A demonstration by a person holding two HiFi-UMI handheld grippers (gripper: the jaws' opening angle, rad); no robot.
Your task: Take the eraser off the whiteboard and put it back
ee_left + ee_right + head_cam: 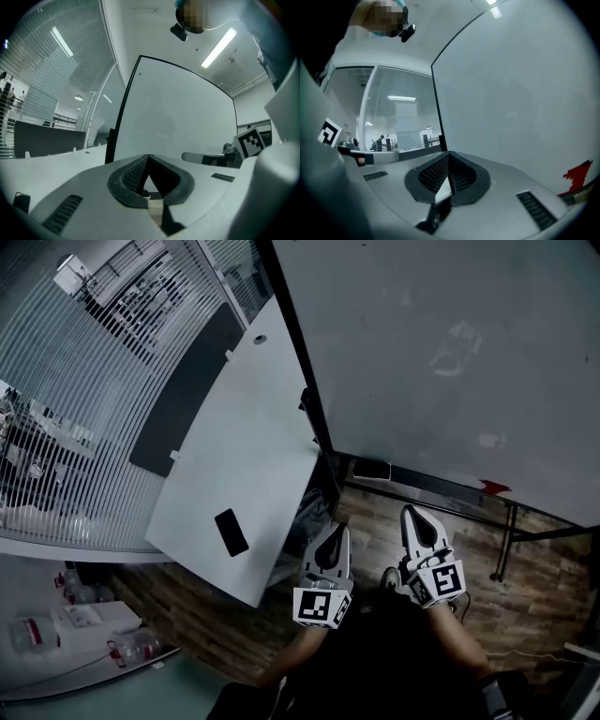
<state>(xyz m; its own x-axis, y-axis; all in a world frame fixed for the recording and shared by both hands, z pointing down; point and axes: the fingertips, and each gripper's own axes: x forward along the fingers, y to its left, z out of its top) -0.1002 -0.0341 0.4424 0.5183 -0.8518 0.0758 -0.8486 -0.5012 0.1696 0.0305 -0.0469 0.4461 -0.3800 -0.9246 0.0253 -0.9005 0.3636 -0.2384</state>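
Closest under me are my two forearms and the marker cubes. Ahead of them, the left tongs [335, 532] and right tongs [413, 514] sit side by side, both aimed at the foot of the whiteboard [441, 343]. In the left gripper view the ribbed pads meet at their tips with nothing between them, so that pair is closed and empty. The right gripper view shows the same: pads together, nothing held.

The eraser [372, 469], a dark rectangular block, lies on the ledge [441, 486] along the board's bottom edge, close to its lower left corner. It sits between the lines of the two tongs, beyond their tips, and neither touches it. Further right on the same ledge is a small red scrap [493, 487]; I cannot tell what it is.

Wooden floor [548, 587] shows below the tongs. The white tabletop [239, 446] crowds in from the left, with its near corner just beside the left tongs and its edge running up against the board's black frame. A black phone [231, 532] lies flat on it near that corner. The board's dark stand [506, 542] drops to the floor right of the right tongs. A slatted glass partition [84, 409] closes off the far left, and plastic bottles [131, 648] stand low on that side.
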